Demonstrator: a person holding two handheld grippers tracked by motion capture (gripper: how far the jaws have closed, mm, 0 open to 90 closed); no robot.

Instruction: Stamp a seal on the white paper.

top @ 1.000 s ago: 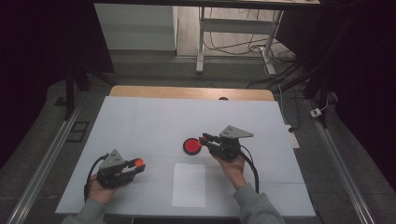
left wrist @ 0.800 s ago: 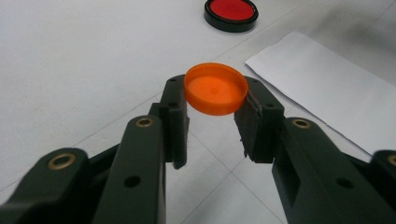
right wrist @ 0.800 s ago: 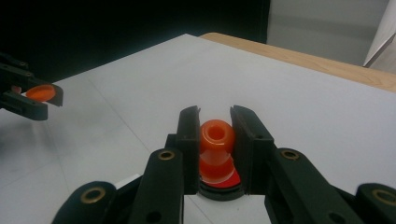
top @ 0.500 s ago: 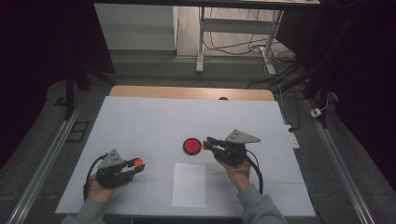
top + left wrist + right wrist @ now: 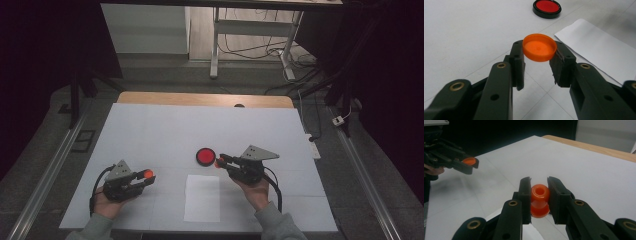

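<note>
Left hand-held gripper: clamped on an orange cap, held just above the counter
Paper sheet: flat between both hands
Red disc: on the counter; just beside the right jaws
Right hand-held gripper: closed on an orange spool
</note>
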